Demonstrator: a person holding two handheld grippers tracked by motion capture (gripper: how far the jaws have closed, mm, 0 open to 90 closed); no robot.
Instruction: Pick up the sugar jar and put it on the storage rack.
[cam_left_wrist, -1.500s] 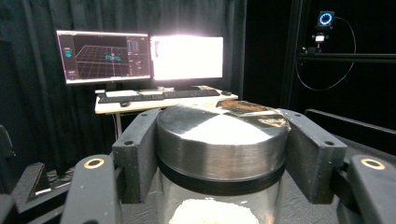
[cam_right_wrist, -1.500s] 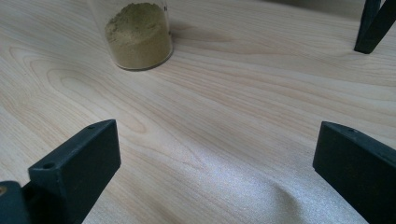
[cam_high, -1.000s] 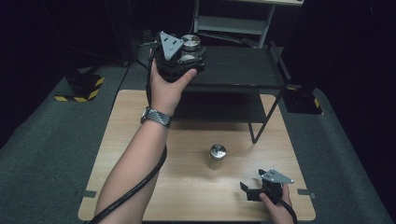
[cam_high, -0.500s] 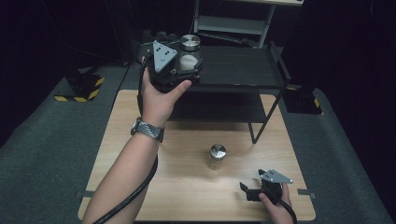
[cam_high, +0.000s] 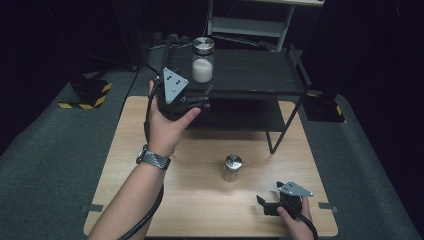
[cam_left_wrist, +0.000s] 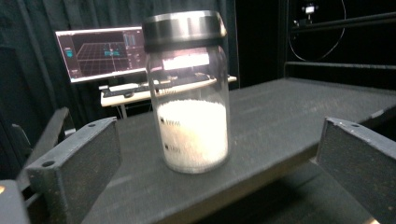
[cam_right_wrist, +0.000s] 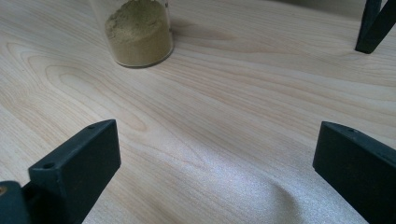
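Black shelf (cam_high: 260, 75) carries the white-grain jar (cam_high: 202, 60), upright before the left gripper (cam_left_wrist: 217, 154), jaws wide apart. Right gripper (cam_right_wrist: 217, 158), also spread, shows the brown jar (cam_right_wrist: 137, 32) cut off.

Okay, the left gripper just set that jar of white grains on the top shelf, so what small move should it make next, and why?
Probably draw the left gripper straight back from the jar of white grains. Its fingers stand wide open with clear gaps on both sides of the jar, which stands upright near the front edge of the black shelf. A straight retreat seems least likely to knock it.
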